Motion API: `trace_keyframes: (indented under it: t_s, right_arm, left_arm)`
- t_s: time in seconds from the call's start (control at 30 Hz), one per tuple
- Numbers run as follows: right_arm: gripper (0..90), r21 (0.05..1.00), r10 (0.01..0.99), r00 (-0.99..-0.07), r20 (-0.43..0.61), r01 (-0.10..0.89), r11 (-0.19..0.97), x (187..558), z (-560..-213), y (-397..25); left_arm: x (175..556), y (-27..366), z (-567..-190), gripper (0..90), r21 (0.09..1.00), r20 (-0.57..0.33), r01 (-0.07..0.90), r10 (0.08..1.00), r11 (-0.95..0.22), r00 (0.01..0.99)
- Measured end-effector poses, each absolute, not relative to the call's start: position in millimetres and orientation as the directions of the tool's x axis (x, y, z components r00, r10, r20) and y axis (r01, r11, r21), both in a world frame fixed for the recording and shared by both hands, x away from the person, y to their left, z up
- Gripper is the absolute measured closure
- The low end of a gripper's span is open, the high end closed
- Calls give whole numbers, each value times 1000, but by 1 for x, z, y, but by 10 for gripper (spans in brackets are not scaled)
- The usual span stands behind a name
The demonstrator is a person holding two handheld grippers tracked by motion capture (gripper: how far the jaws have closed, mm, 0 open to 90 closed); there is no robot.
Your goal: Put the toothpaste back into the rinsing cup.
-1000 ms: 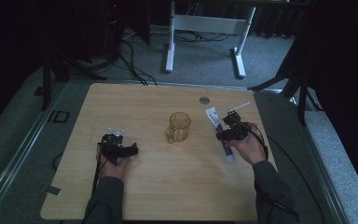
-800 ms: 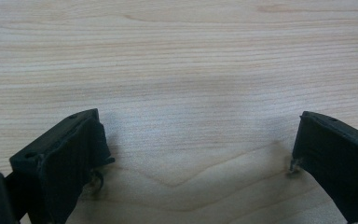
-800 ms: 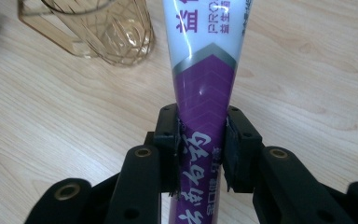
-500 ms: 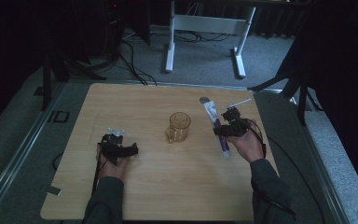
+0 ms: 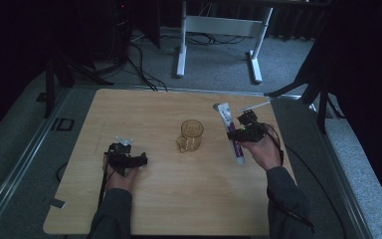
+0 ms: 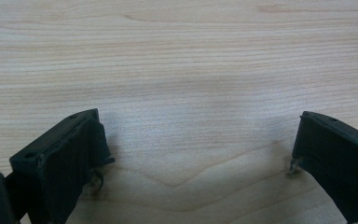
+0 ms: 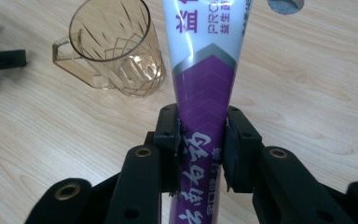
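While gripped at its purple lower part, tube (image 7: 204, 93) stands between jaws of right gripper (image 7: 201, 154), pinched from both sides, white upper end running out past top of right gripper view. In high view, same tube (image 5: 231, 134) slants up and away over table (image 5: 154, 109), white end toward far edge, purple end down by right hand (image 5: 261, 149). Right hand sits at right side of table, forearm coming in from bottom, sleeve dark, right gripper (image 5: 238, 130) pointed toward far edge.

Left hand (image 5: 122, 174) rests low on left part of table, left gripper (image 5: 142, 160) pointed right toward table's middle. In left gripper view, jaws spread wide apart, nothing between them, bare wood grain beneath (image 6: 182, 84).

High view gives whole layout: cup (image 5: 191, 135) near table's middle, between the two grippers, nearer the right one, apart from tube. Right gripper view gives what high view blurs: print on tube, cut-glass pattern and handle of amber cup (image 7: 114, 46), small grey disc (image 7: 284, 4) on table beyond tube. Left gripper (image 7: 0, 58) also glimpsed there, far off at left edge.

Cup upright, see-through, holding nothing visible.
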State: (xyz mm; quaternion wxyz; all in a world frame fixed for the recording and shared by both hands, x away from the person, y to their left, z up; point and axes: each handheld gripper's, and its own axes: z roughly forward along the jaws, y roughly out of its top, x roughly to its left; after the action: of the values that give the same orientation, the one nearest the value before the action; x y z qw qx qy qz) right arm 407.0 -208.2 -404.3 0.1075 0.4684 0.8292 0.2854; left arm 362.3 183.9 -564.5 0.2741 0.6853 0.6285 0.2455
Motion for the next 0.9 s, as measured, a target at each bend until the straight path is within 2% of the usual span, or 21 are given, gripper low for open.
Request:
trace_keyframes:
  t_s: [0.9]
  right_arm:
    - [708,611,830,-551,86,687,393,414,-397,-196]
  left_arm:
    - [362,184,-564,14,684,-8,727,996,-61,91]
